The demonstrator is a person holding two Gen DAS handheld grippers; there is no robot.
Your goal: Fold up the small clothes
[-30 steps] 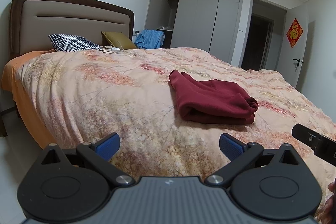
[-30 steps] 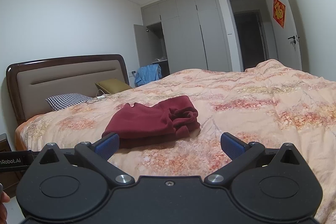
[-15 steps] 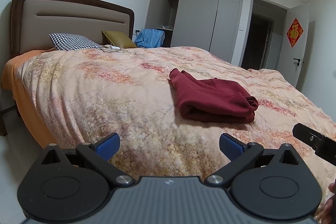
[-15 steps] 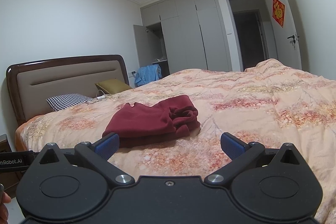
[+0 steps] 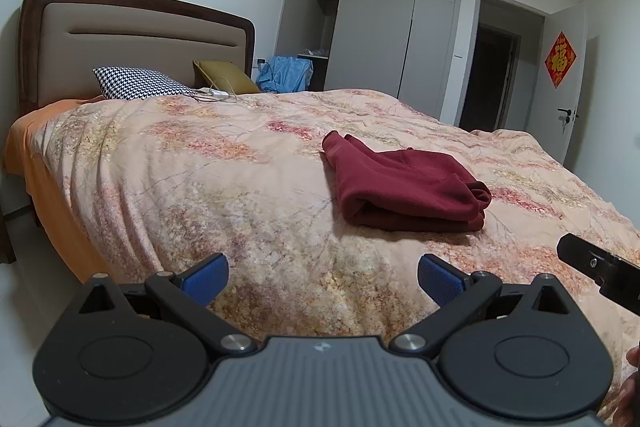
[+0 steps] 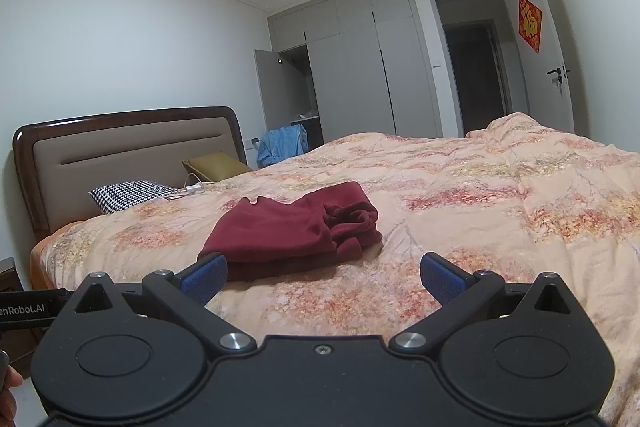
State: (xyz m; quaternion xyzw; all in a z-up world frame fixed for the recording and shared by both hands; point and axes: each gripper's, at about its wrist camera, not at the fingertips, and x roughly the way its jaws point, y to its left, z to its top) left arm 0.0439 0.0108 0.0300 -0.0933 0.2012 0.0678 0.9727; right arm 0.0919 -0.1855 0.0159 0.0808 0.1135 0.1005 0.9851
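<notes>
A dark red garment point(image 5: 404, 185) point(image 6: 296, 231) lies folded into a thick bundle on the floral quilt point(image 5: 224, 187) point(image 6: 500, 203) near the bed's middle. My left gripper point(image 5: 323, 279) hovers open above the quilt's near edge, well short of the garment, nothing between its blue pads point(image 5: 206, 277). My right gripper point(image 6: 323, 277) is open too, a little in front of the garment, its left pad point(image 6: 205, 277) overlapping the bundle's near edge in the view. Part of the right tool's black body point(image 5: 600, 269) shows at the right of the left wrist view.
At the head of the bed are a padded headboard point(image 5: 140, 55), a houndstooth pillow point(image 5: 140, 87), an olive cushion point(image 5: 224, 77) and a white charger with its cable point(image 5: 218, 93). Behind stand a grey wardrobe point(image 5: 384, 27) with one door open, a blue cloth point(image 5: 286, 75) and a dark doorway point(image 5: 490, 79).
Both grippers have drawn back very slightly from the garment; it sits a touch smaller and higher in both views. Their fingers have stayed open.
</notes>
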